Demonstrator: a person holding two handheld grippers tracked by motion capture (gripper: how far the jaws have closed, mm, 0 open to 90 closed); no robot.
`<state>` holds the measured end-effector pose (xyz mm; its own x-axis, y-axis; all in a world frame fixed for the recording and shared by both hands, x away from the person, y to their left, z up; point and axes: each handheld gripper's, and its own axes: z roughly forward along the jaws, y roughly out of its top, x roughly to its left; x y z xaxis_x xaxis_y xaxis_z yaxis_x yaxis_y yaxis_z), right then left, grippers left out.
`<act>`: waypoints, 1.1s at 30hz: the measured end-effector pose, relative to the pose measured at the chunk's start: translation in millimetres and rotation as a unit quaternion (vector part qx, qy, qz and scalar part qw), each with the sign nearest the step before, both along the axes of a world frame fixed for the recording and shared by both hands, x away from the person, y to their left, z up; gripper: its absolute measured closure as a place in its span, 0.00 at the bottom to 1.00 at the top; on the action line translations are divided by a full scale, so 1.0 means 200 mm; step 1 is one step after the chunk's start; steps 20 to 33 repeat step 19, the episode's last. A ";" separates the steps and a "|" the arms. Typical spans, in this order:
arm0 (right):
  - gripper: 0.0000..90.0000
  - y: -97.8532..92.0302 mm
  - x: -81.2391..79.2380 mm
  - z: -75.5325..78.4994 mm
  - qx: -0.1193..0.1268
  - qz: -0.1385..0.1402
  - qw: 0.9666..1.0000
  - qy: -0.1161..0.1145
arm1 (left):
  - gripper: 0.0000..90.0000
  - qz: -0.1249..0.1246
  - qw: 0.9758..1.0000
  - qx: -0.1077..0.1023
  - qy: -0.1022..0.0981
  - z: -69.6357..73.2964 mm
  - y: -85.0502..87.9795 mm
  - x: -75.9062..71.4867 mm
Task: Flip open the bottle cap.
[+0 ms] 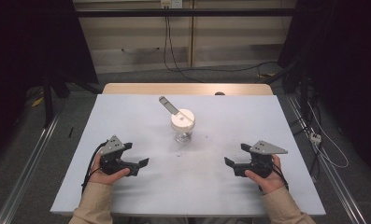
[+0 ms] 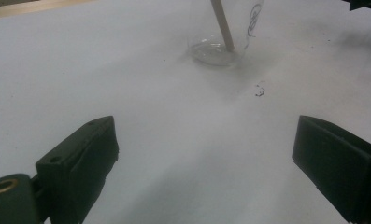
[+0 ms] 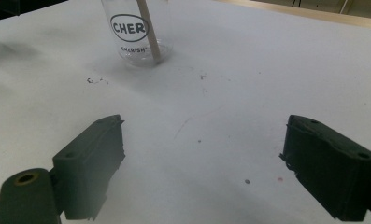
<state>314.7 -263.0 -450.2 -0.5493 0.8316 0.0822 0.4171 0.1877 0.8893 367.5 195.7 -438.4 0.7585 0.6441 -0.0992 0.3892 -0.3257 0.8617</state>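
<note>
**Both grippers wait open on either side of a clear cup**

A clear plastic cup (image 1: 183,125) stands upright near the middle of the white table (image 1: 127,112), a little toward the far edge. A white lid covers its top, and a stick (image 1: 170,107) leans out of it toward the far left, ending in a flat grey tip. In the right gripper view the cup (image 3: 132,35) shows a black oval label with printed letters, and the stick (image 3: 149,32) runs down inside the cup to its base. In the left gripper view the cup's base (image 2: 218,49) sits ahead and slightly to the right, with the stick (image 2: 223,25) slanting into it.

The left gripper (image 1: 139,156) rests low over the table at the near left, held in the person's left hand (image 1: 103,175), its tips pointing right toward the middle of the table. Its jaws stand wide apart, released, with only bare table between them. The right gripper (image 1: 235,155) sits at the near right in the right hand (image 1: 267,177), pointing left. Its jaws are also spread and grasp nothing.

Both grippers are well apart from the cup, which stands farther away and between them. A few small dark specks (image 1: 178,154) lie on the table just in front of the cup.
</note>
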 end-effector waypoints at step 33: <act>0.14 -0.04 -0.03 -0.02 -0.007 -0.001 1.000 0.002 | 0.07 0.014 1.000 0.006 0.001 -0.02 0.08 -0.02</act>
